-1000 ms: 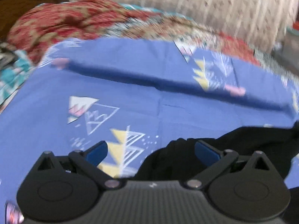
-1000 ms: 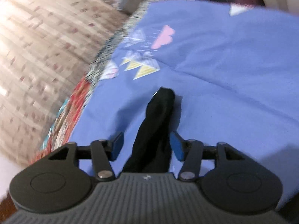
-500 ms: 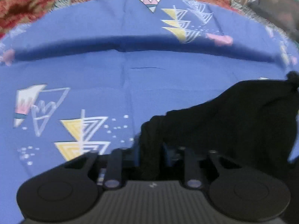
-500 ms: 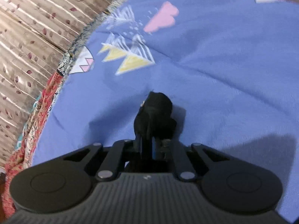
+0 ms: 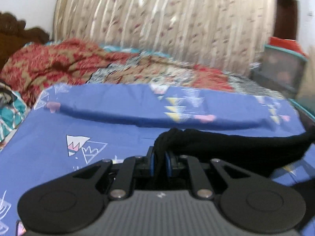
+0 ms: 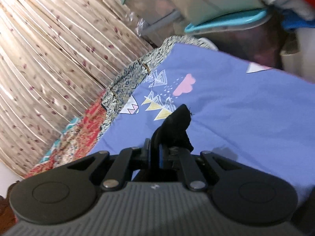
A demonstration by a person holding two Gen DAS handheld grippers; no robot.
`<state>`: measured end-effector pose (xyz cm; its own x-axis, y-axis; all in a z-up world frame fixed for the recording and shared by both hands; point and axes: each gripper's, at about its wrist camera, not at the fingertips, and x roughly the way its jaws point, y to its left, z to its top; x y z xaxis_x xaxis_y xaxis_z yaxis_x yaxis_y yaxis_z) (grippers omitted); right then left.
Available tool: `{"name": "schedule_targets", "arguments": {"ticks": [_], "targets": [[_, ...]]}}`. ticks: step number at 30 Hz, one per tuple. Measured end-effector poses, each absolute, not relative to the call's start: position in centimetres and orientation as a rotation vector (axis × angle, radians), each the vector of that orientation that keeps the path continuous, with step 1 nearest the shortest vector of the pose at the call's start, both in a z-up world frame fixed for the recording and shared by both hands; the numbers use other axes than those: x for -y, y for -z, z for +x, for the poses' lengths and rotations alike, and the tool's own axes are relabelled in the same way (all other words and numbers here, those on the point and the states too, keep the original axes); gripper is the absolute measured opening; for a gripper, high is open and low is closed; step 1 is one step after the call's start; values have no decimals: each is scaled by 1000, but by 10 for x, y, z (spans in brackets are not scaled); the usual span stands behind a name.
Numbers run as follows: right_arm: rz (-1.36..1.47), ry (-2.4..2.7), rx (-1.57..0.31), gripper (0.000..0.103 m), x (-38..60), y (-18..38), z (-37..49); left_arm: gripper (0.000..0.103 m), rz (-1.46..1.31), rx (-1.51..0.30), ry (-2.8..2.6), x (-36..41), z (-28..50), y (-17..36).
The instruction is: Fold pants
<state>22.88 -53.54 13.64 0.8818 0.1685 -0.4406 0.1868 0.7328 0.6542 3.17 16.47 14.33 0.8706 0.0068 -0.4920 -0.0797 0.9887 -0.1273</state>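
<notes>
The black pants (image 5: 226, 145) hang stretched above the blue patterned sheet (image 5: 110, 135). My left gripper (image 5: 159, 163) is shut on a bunched edge of the pants, and the cloth runs taut from it to the right edge of the view. My right gripper (image 6: 155, 155) is shut on another bunched end of the pants (image 6: 175, 125), which sticks up past the blue pads. Both grippers hold the cloth lifted off the sheet. The rest of the pants is hidden below the grippers.
A red and tan patterned blanket (image 5: 59, 68) lies heaped at the far side of the bed. A beige curtain (image 5: 167, 25) hangs behind. Plastic bins with teal lids (image 6: 226, 23) stand past the sheet's corner. The sheet has a raised fold (image 5: 157, 118) across it.
Both grippers closed on the pants between one second ago and half a second ago. Since then both have lifted and tilted up, pulling the cloth taut between them.
</notes>
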Motion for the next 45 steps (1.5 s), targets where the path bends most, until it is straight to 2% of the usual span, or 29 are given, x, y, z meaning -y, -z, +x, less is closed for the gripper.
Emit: {"name": "schedule_targets", "arguments": {"ticks": [4,7,10,13,15,18,19,21,23,25,27,29,35,37,38,39,45], "targets": [[788,36,-503,10,565,-124,163,11,-117,-522,6,-140,-39,-133],[819,68,-525,10,587,-97,104,13,-126,-600,24,-124,-80,-104],[857,142,-560,10,601,-58,52,21,-162,-725,27,-114,-100,-68],[955,304,-659,17,617,-9,19,29,-147,-817,26,-107,-109,-46],[1026,347,-660,31,621,4,5,45,-185,-828,29,-113,-117,-50],[995,374,-553,34,615,-11,-14,61,-301,-739,66,-135,-137,-72],[953,372,-526,34,610,-20,-16,63,-339,-708,68,-145,-144,-79],[881,351,-493,34,599,-37,-16,78,-421,-642,38,-169,-153,-91],[830,278,-458,35,582,-48,-9,88,-503,-589,-18,-191,-154,-97],[765,203,-457,37,556,-56,6,90,-573,-579,-48,-211,-142,-95],[746,134,-483,39,531,-53,19,98,-627,-628,-86,-223,-121,-85],[767,39,-531,39,501,-44,33,98,-661,-670,-120,-230,-102,-72],[716,-170,-713,39,407,-13,52,96,-679,-680,-105,-227,-58,-55],[735,-212,-761,39,386,-5,56,77,-635,-671,-120,-216,-52,-58],[743,-239,-794,39,374,1,59,41,-610,-682,-128,-212,-49,-58],[736,-265,-820,39,364,4,58,12,-584,-702,-140,-208,-48,-59],[593,-650,-894,39,270,-21,60,8,-644,-625,-26,-207,-94,-82]]}}
